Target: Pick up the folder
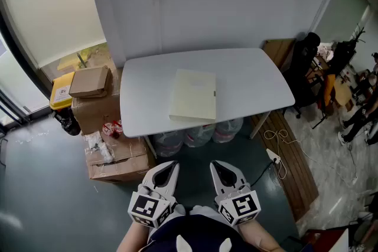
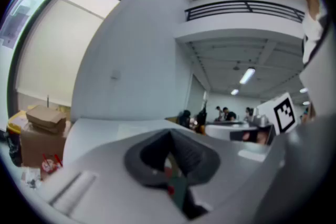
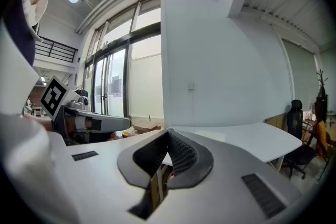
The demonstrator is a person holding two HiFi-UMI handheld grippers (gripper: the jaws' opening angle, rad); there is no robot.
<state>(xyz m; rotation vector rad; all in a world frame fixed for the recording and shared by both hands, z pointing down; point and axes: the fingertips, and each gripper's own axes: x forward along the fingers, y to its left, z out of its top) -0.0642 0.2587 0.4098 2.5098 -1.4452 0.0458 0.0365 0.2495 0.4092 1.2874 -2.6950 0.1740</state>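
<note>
A pale cream folder point(image 1: 193, 95) lies flat and closed near the front edge of a white table point(image 1: 248, 77), roughly at its middle. My left gripper point(image 1: 168, 172) and right gripper point(image 1: 222, 172) hang side by side in front of the table, well short of it and over the dark floor. Both are shut with nothing between their jaws. In the left gripper view the jaws point(image 2: 170, 140) meet at a point, with the table point(image 2: 105, 131) stretching beyond. The right gripper view shows its jaws point(image 3: 169, 140) likewise closed, and the folder point(image 3: 220, 137) appears as a faint patch on the tabletop.
Cardboard boxes point(image 1: 94, 97) and a yellow item point(image 1: 61, 91) stand stacked left of the table. Clear bags point(image 1: 195, 134) sit under it. A wooden board point(image 1: 289, 156) with a white cable point(image 1: 277, 153) lies on the floor to the right. A black chair point(image 1: 304, 65) stands at the table's right end.
</note>
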